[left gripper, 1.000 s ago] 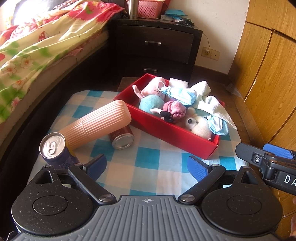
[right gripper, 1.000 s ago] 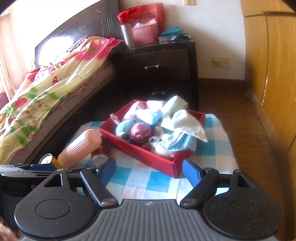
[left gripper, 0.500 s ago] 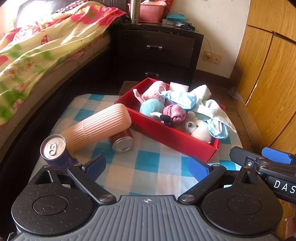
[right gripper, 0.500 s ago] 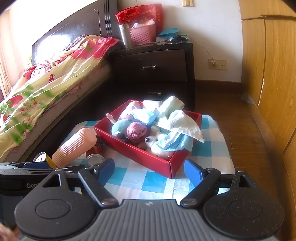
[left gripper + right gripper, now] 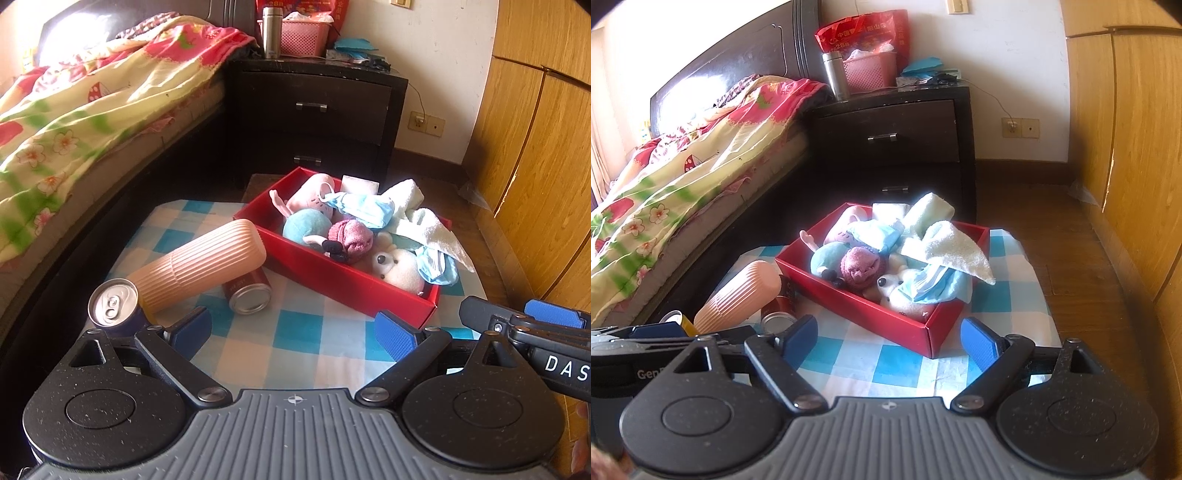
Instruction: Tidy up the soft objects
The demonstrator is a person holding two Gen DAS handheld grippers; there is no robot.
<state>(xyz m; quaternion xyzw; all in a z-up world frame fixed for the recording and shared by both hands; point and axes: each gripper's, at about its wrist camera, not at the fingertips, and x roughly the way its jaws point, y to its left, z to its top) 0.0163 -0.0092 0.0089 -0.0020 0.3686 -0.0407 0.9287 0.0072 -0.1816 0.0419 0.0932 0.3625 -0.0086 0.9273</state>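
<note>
A blue-checked cloth [image 5: 295, 332] is spread beside the bed [image 5: 74, 122]. On it a red box [image 5: 332, 273] is filled with plush toys [image 5: 397, 266], a towel [image 5: 424, 225] and face masks [image 5: 365, 208]. Both the left gripper [image 5: 291, 332] and right gripper [image 5: 890, 339] are held apart, empty; the right jaws have just been opening.

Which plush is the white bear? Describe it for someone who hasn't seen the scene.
Find the red box on the checked cloth. The white bear lies at its near right end, beside the pink knitted ball. It is the only white plush with dark eyes and nose.
</note>
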